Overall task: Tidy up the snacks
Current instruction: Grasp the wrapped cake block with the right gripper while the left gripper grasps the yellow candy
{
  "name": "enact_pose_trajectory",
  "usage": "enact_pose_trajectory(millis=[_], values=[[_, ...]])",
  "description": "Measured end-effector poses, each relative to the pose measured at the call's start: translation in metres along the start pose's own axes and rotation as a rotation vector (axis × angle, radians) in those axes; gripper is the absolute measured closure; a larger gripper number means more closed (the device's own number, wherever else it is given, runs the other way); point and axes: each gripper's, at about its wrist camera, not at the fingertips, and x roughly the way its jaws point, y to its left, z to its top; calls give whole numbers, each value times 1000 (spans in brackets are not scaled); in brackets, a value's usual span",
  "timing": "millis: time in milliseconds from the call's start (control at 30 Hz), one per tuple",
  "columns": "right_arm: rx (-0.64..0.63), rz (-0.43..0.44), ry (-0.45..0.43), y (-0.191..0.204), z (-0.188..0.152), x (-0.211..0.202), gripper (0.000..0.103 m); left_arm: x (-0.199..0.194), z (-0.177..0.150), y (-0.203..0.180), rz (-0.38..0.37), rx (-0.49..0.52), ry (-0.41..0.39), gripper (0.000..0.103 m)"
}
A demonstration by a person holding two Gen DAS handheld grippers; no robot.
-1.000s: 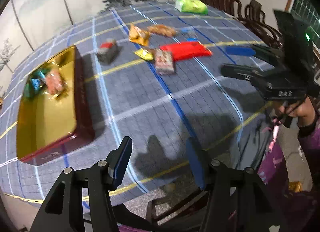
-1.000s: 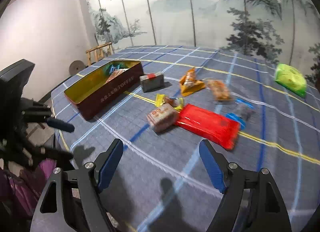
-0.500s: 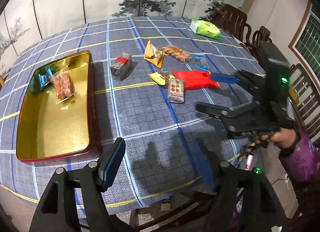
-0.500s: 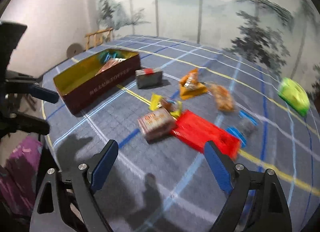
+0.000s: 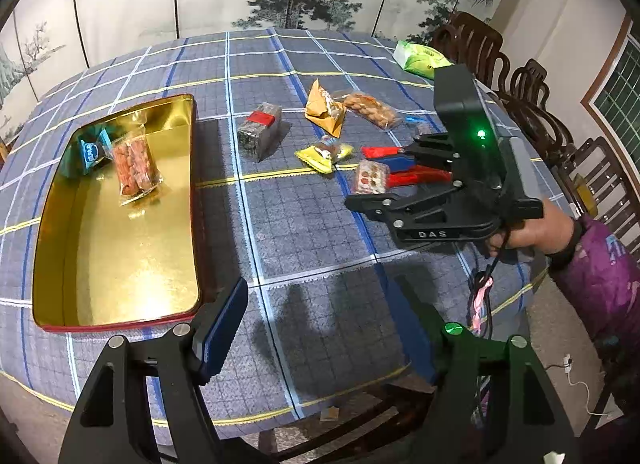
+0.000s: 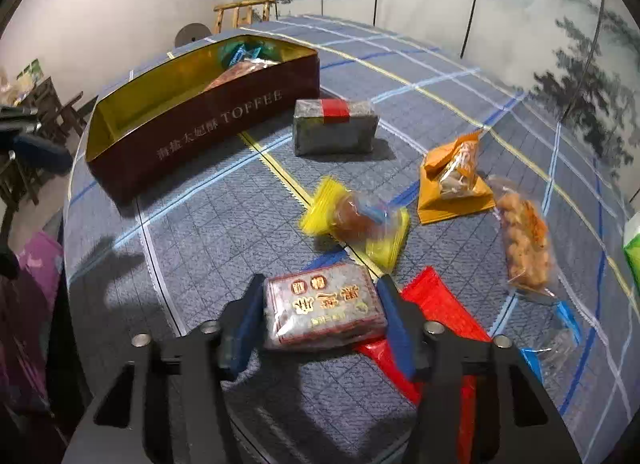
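Note:
A dark red snack packet [image 6: 324, 312] with gold lettering lies on the checked tablecloth. My right gripper [image 6: 320, 316] straddles it, jaws closing, and both blue pads [image 6: 248, 324] touch its sides. From the left wrist view the same right gripper [image 5: 370, 182] reaches in from the right. My left gripper [image 5: 320, 312] hovers at the table's near edge, jaws opening, nothing between them. The gold-lined toffee tin [image 5: 192, 184] [image 6: 208, 120] holds a blue packet [image 5: 90, 152] and a clear orange packet [image 5: 134, 166].
Loose on the cloth: a grey block with a red band [image 6: 334, 128], a yellow packet [image 6: 356, 220], an orange triangular bag [image 6: 452, 180], a clear bag of fried snacks [image 6: 524, 240], a red flat packet [image 6: 436, 304]. A green bag [image 5: 420, 58] lies far right. Wooden chairs [image 5: 532, 104] line that side.
My right gripper moved forward and down over the dark red packet and narrowed from wide open onto its sides. The left gripper widened a little and rolled slightly.

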Motion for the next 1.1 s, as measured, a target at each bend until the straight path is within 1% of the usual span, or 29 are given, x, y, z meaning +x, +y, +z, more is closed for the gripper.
enact_pose_trajectory(millis=[33, 100, 167, 200, 267, 333, 400, 467, 500, 533, 567, 633, 700, 733, 767, 800, 900, 1000, 1033, 1067, 1100], values=[[2, -5, 11, 1, 0, -1, 53, 0, 1, 0, 3, 5, -3, 35], [4, -20, -16, 7, -4, -14, 53, -1, 3, -2, 2, 24, -10, 35], [65, -15, -102, 10, -20, -44, 53, 0, 9, -5, 3, 61, -20, 35], [98, -28, -126, 7, -28, -55, 53, 1, 14, -9, -3, 86, -27, 35], [190, -85, -163, -5, -50, -75, 53, 7, 23, -16, -32, 141, -32, 30], [300, -163, -190, -24, -77, -92, 53, 20, 37, -25, -60, 199, -28, 29], [415, -224, -215, -46, -104, -106, 53, 38, 54, -34, -98, 260, 2, 29], [504, -293, -219, -67, -125, -113, 53, 56, 70, -40, -110, 310, 17, 29], [522, -316, -215, -73, -130, -113, 53, 67, 79, -41, -104, 334, 30, 29], [546, -333, -212, -79, -136, -114, 53, 77, 87, -42, -77, 352, 38, 32], [568, -327, -217, -84, -138, -116, 53, 87, 93, -43, -58, 368, 44, 36], [584, -317, -250, -89, -140, -121, 53, 104, 104, -40, -45, 386, 64, 37], [578, -321, -251, -90, -141, -121, 53, 121, 112, -33, -36, 372, 99, 43], [580, -319, -249, -91, -140, -119, 53, 129, 115, -28, -44, 360, 122, 52], [579, -321, -251, -92, -140, -119, 53, 135, 117, -26, -45, 352, 136, 58], [577, -316, -257, -92, -139, -117, 53, 142, 119, -23, -37, 342, 154, 59], [583, -300, -266, -96, -139, -113, 53, 153, 122, -21, -42, 329, 174, 62], [587, -287, -274, -96, -141, -116, 53, 157, 125, -24, -30, 328, 167, 63], [588, -288, -275, -97, -140, -115, 53, 157, 125, -26, -17, 336, 168, 75], [587, -287, -275, -95, -141, -116, 53, 156, 124, -30, 2, 350, 171, 79], [587, -288, -273, -94, -141, -116, 53, 156, 123, -31, 5, 342, 178, 80]])
